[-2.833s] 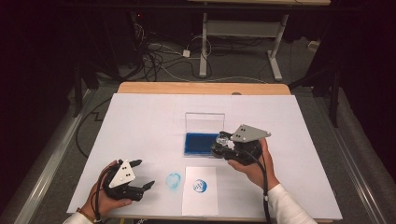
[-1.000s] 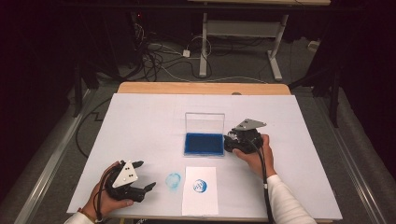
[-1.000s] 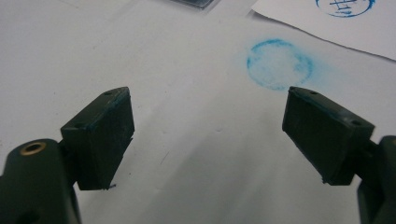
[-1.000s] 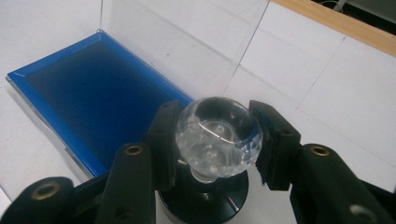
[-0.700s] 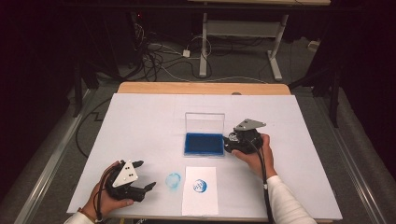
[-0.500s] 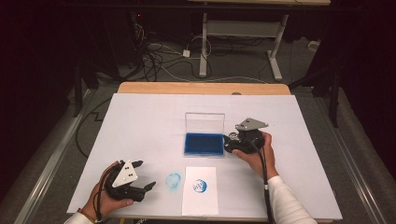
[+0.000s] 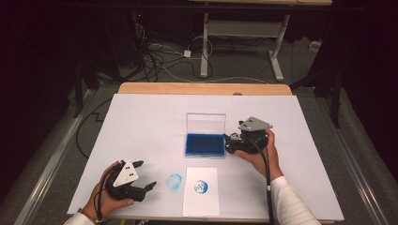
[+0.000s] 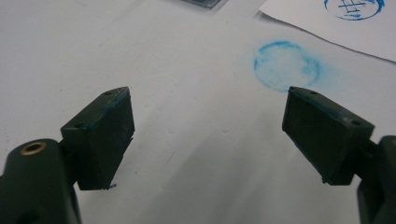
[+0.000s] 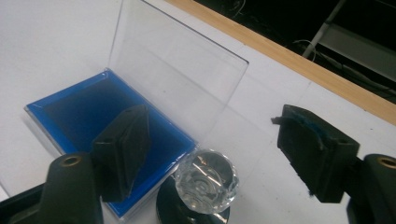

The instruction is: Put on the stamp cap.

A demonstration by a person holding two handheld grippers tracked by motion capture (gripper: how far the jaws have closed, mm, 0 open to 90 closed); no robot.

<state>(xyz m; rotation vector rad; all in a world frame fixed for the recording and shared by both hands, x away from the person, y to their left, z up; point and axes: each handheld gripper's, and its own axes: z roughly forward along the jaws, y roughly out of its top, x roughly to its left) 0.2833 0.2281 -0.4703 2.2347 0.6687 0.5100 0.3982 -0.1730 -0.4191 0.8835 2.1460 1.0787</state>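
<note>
White paper covered the table (image 7: pixel 141 122), with a strip of bare wood showing along its far edge and dark floor with cables beyond.

Nearest the person, at the front left, the left gripper (image 7: pixel 141 190) rested low in a hand, jaws spread wide with nothing between them; in the left gripper view its pads showed blue smears and bare white surface lay between them. Just beyond its tips sat a smudged blue ring (image 7: pixel 174 182) printed on the table cover, and beside that a white sheet (image 7: pixel 201 192) bearing a sharper blue stamped circle. That sheet's front edge lay close to the table's near edge.

Farther in, at mid-table, the ink pad case (image 7: pixel 204 144) stood open: a shallow tray filled with dark blue pad, its clear lid (image 7: pixel 205 123) raised upright along the far side. Its long axis ran left to right across the table.

Just right of the tray, the right gripper (image 7: pixel 231 140) had just been opening; its jaws stood apart on either side of the stamp (image 9: pixel 205 184), pads off it. The stamp stood upright on a dark round base, its faceted clear knob pointing up, touching or almost touching the tray's corner.

Open white surface stretched left, right and beyond the case.
</note>
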